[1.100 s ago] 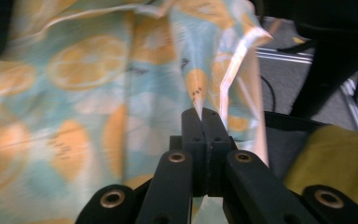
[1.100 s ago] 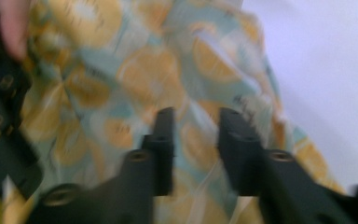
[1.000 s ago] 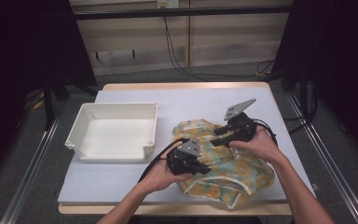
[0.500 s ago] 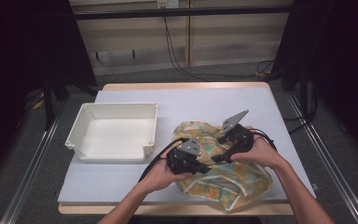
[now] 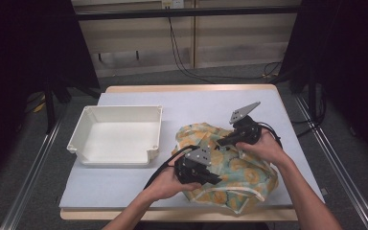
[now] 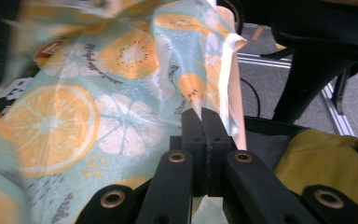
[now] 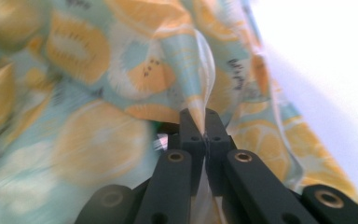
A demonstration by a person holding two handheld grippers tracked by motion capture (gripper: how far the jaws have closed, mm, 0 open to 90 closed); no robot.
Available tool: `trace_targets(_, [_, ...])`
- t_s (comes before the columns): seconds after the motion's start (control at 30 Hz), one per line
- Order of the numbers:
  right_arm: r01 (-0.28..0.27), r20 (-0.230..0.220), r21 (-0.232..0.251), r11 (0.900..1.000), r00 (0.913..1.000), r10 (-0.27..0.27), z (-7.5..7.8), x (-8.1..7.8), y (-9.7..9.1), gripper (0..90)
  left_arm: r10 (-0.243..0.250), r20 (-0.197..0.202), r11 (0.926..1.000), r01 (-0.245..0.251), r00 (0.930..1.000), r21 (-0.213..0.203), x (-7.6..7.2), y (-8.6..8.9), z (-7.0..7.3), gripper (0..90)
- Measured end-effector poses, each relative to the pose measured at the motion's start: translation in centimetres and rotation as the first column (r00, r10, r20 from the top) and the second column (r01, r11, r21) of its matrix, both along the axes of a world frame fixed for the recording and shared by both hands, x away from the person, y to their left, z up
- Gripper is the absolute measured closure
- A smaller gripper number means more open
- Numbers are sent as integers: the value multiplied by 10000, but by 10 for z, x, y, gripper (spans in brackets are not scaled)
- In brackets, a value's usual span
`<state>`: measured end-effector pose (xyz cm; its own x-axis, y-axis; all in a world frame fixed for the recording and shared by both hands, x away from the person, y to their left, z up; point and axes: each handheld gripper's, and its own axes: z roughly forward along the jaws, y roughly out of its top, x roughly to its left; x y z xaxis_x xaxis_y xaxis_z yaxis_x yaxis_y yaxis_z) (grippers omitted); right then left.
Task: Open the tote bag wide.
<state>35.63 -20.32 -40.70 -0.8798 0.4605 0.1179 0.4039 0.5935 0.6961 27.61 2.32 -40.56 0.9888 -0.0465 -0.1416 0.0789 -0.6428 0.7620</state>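
The left gripper (image 5: 214, 179) is clamped on a fold of the citrus-print cloth (image 5: 239, 167), which lies bunched on the table (image 5: 124, 187) right of the white tray (image 5: 117, 136), while the right gripper (image 5: 220, 143), its jaws having just been closing, pinches another fold.

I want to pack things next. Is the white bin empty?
Empty: the white bin shows only its bare white floor, and the citrus-print cloth lies on the table beside it.
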Motion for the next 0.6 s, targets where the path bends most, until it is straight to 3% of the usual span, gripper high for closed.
trace_targets(0.13, [544, 179, 361, 9979, 9983, -551, 3, 17, -7, 900, -197, -41, 9997, 198, 9998, 130, -4, 1, 2, 900])
trace_targets(0.2, [802, 187, 498, 9955, 9965, -812, 2, 26, -11, 900, -495, -366, 9988, 494, 9981, -61, -10, 2, 3, 900])
trace_targets(0.27, [1104, 328, 400, 9931, 9932, -1118, 0, 35, -14, 900, -681, -190, 9976, 684, 9975, 133, -13, 3, 5, 900])
trace_targets(0.3, [1104, 328, 400, 9931, 9932, -1118, 0, 35, -14, 900, -681, -190, 9976, 684, 9975, 133, -13, 3, 5, 900])
trace_targets(0.4, [1681, 219, 564, 9842, 9853, -1695, -8, 55, -22, 900, -903, -285, 9957, 908, 9955, 171, -22, 4, 5, 900])
trace_targets(0.43, [1756, 129, 586, 9827, 9842, -1767, -10, 58, -23, 900, -936, -156, 9952, 940, 9955, 281, -24, 4, 4, 900])
trace_targets(0.6, [1788, -19, 645, 9818, 9838, -1790, -15, 68, -22, 900, -850, -273, 9953, 862, 9960, 434, -24, 7, -3, 900])
